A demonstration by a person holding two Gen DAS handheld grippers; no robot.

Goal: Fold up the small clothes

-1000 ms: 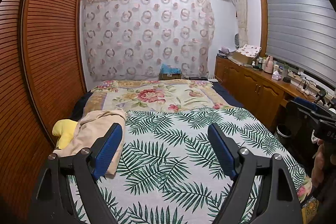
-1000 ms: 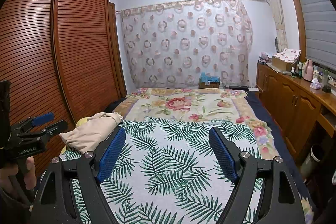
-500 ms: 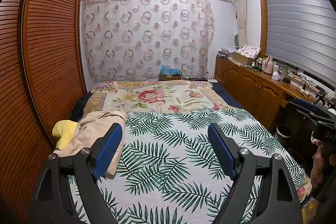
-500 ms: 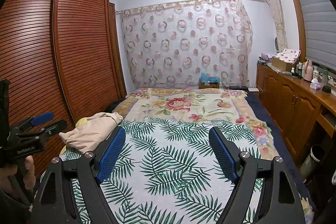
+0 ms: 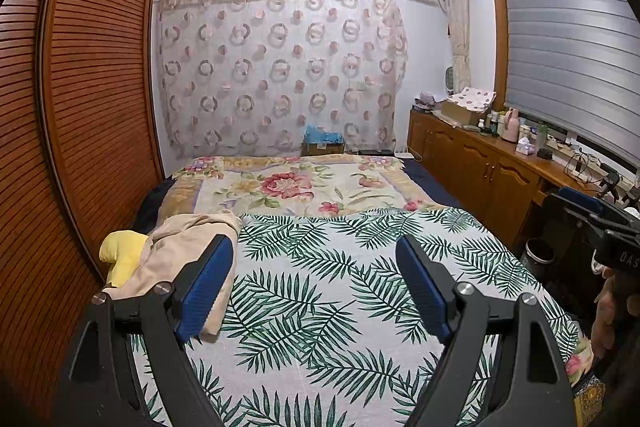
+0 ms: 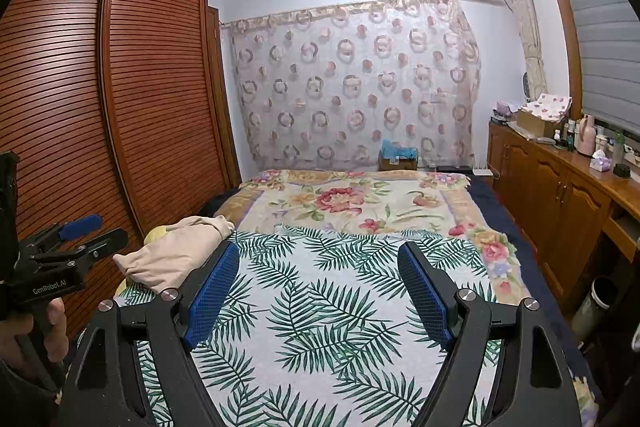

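Palm-leaf bedspread (image 5: 340, 307) under two wide-open hand-held grippers, beige garment (image 5: 180, 251) left.

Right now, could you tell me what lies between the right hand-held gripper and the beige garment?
Only bare palm-leaf bedspread, seen in the right wrist view; the right hand-held gripper is open, the beige garment ahead-left.

Left gripper (image 5: 314, 291) and right gripper (image 6: 318, 293) side by side, level, jaws wide apart, nothing between them.
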